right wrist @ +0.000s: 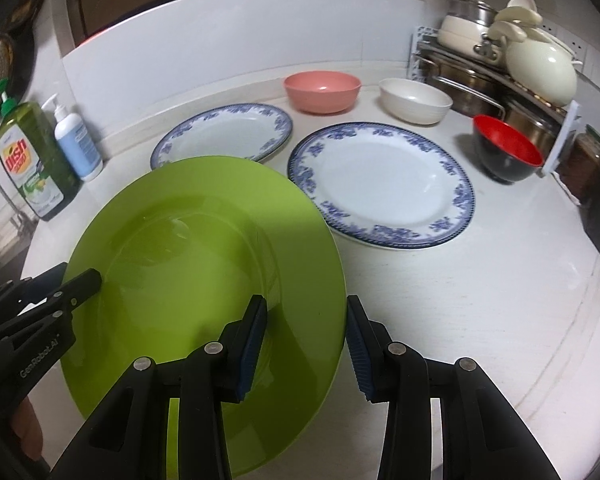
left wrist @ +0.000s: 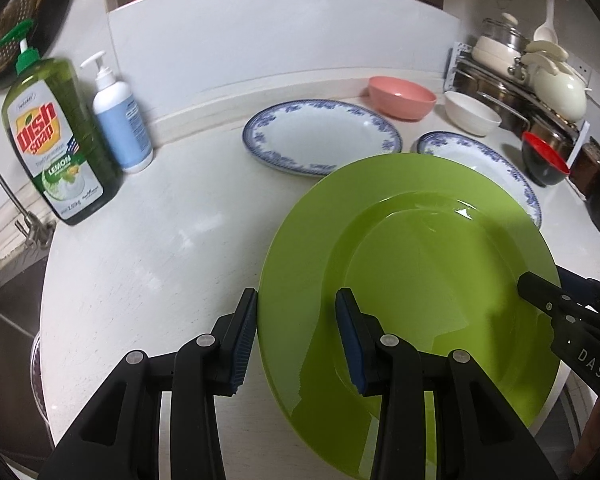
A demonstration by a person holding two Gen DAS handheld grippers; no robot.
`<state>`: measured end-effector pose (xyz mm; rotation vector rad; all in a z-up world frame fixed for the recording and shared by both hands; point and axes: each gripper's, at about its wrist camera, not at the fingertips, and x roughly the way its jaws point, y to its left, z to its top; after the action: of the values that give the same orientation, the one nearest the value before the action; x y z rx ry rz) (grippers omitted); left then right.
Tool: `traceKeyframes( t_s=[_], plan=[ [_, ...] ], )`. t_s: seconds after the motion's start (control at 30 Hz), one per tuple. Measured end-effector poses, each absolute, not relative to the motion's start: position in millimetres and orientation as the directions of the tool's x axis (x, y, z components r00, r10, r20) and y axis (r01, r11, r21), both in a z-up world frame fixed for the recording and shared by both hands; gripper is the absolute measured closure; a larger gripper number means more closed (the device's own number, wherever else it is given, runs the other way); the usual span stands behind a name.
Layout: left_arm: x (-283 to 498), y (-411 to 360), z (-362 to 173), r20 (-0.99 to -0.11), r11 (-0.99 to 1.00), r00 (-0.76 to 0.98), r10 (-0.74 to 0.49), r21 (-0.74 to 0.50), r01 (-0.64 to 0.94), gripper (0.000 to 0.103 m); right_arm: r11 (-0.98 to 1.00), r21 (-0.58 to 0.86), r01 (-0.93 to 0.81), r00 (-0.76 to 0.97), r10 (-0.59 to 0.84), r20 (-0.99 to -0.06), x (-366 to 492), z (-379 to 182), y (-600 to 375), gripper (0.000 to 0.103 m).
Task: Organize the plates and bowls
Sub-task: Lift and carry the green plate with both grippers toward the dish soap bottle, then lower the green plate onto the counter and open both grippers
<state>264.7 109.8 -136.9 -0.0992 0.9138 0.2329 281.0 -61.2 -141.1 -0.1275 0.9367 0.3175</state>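
Both grippers sit astride opposite edges of the green plate [left wrist: 412, 280], one finger over the rim and one outside it. The left gripper [left wrist: 296, 340] takes its left edge and the right gripper [right wrist: 306, 344] its right, probably so the wide plate can be carried level between them. The jaws of both stand parted around the rim. I cannot tell whether the pads already press it, or whether the plate is lifted or rests on the white counter [right wrist: 480, 300] at the near edge.

Beyond it lie two blue-rimmed white plates. One [right wrist: 380, 184] is just right of the green plate, and the other [right wrist: 224, 132] sits farther back to the left; either looks a fair base for a stack.

There are three plates in all. The three bowls stand apart along the far side: a pink bowl [right wrist: 322, 90], a white bowl [right wrist: 416, 100], and a black bowl with a red inside [right wrist: 508, 148] at the right.

Two pump bottles stand far left: green dish soap [left wrist: 56, 140] and a white-and-blue bottle [left wrist: 120, 120].
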Motion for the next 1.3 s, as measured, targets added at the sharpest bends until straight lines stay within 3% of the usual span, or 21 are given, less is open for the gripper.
traceKeyframes(
  t_s=[1.3],
  plan=[
    [259, 145, -175, -0.853, 0.946, 0.487, 0.188, 0.024, -0.323, 0.064, 0.922, 0.065, -0.381, 0.438, 0.241, -0.866, 290, -183, -24, 0.062]
  ],
)
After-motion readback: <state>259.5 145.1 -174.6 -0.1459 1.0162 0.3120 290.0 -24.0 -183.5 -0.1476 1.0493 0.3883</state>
